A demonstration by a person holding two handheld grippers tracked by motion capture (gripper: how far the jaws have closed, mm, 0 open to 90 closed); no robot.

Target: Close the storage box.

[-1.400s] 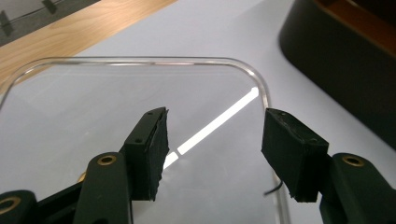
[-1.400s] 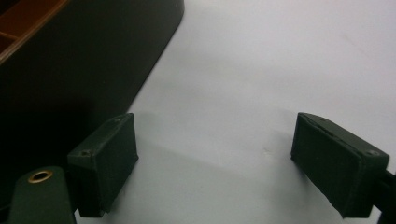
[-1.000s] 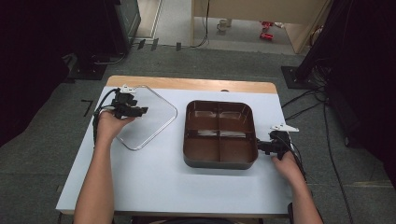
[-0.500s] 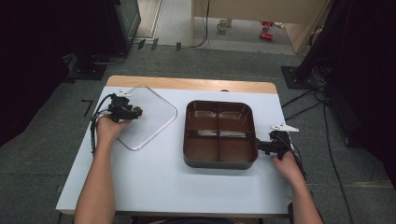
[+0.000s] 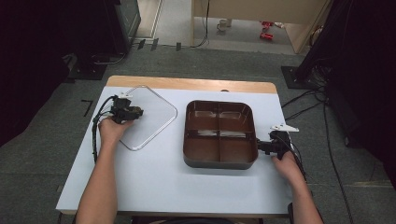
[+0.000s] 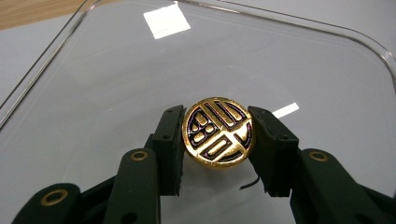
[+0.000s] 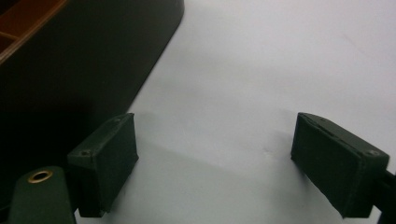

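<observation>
The left gripper [image 6: 217, 140] has its two black jaws clamped on a round gold knob [image 6: 218, 132] with a dark raised pattern, one jaw pressed to each side of it. The knob sits at the middle of a clear lid [image 6: 116, 70] with rounded corners, which spreads out all around and beyond the jaws and lies flat on the pale table [image 6: 28, 46]. A strip of wooden table edge [image 6: 32, 9] shows past the lid's far left corner. In the high view the left gripper [image 5: 133, 112] rests over the lid [image 5: 156, 116], held by the left hand [image 5: 112, 128].

The right gripper [image 7: 215, 158] has its jaws spread wide apart with only bare table [image 7: 261, 70] between them. Just beside its left jaw, touching or nearly so, rises the dark outer wall of a brown tray [image 7: 93, 56]. In the high view the right gripper [image 5: 262, 145] points at the near right corner of the tray [image 5: 219, 161], which has four compartments, held by the right hand [image 5: 287, 163]. Lid and tray lie apart on the table.
</observation>
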